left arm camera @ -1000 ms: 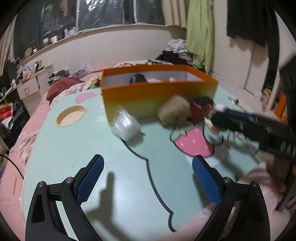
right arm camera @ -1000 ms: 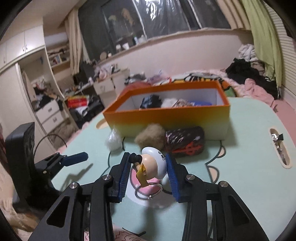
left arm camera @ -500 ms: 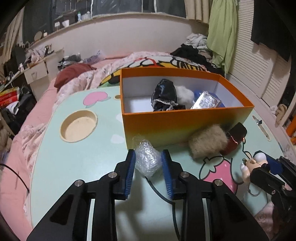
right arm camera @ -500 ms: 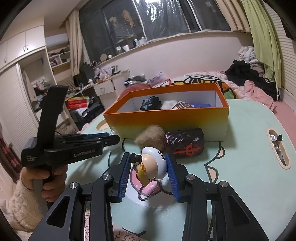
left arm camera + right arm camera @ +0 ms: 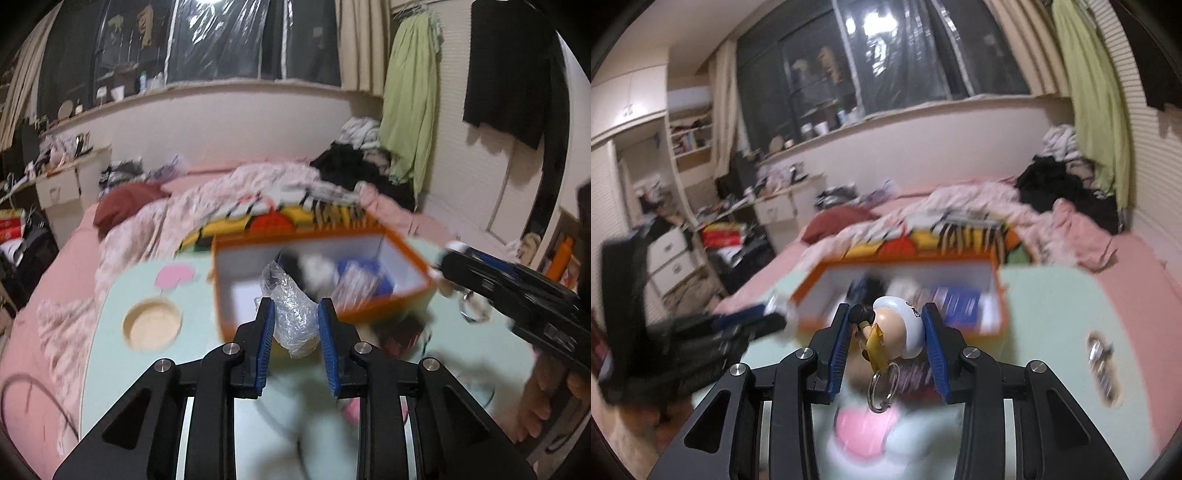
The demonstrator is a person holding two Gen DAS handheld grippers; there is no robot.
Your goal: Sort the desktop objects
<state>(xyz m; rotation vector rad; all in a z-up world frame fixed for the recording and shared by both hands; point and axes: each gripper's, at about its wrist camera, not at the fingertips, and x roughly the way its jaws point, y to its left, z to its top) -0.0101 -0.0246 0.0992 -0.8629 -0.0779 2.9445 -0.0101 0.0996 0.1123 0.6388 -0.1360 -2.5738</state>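
Observation:
My left gripper (image 5: 295, 314) is shut on a crumpled clear plastic wrap (image 5: 291, 314) and holds it in the air in front of the orange box (image 5: 406, 254). The box (image 5: 997, 291) stands on the mint-green table (image 5: 1052, 314) with a black item, a white item and a blue pack inside. In the right wrist view my right gripper (image 5: 886, 325) is shut on a small figure keychain (image 5: 897, 325) with a white cap, its metal ring (image 5: 882, 391) dangling below. That gripper (image 5: 498, 284) also shows at the right of the left wrist view. Both views are motion-blurred.
A round wooden recess (image 5: 152, 324) lies in the table (image 5: 110, 350) to the left of the box. A dark pouch (image 5: 399, 332) lies in front of the box. A bed with pink bedding (image 5: 184, 214) and clothes is behind the table. A slot with a clip (image 5: 1100, 354) is at the table's right.
The left gripper closed on the plastic wrap and lifted it off the table. The right gripper rose with the keychain. Both views now look over the box from higher up.

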